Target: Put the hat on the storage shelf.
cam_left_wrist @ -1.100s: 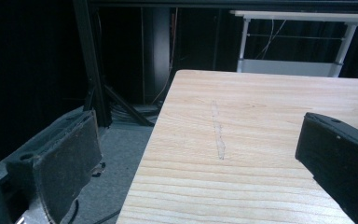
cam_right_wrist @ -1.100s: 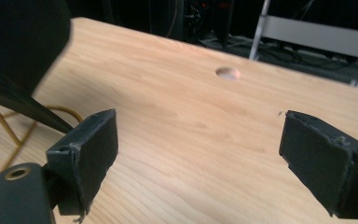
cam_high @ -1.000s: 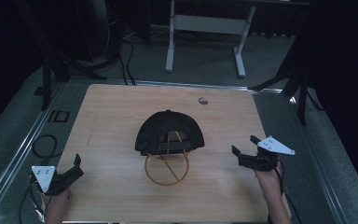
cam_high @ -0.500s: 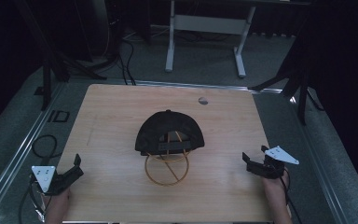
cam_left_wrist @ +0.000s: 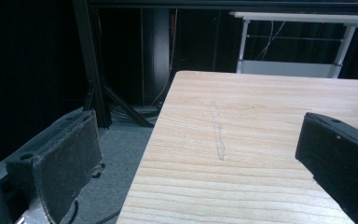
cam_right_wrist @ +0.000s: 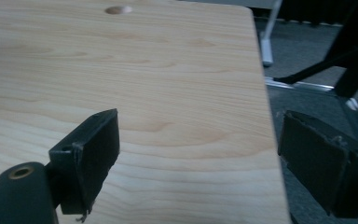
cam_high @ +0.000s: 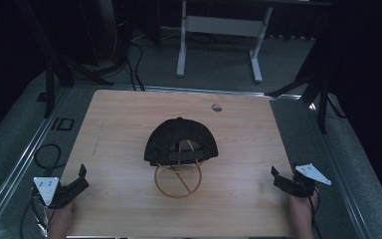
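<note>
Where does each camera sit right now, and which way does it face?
High view: above the near edge, looking forward and down at the table, the cap on its wire stand, both hands and grippers.
Left gripper view: rides the left gripper, open jaws straddling the table's left edge.
Right gripper view: rides the right gripper, open jaws straddling the right edge.
Shared: the tabletop.

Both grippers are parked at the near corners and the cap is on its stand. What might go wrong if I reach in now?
The cap sits on a thin wire stand; a push may tip it. The right gripper straddles the table edge and may catch there. Both are open.
</note>
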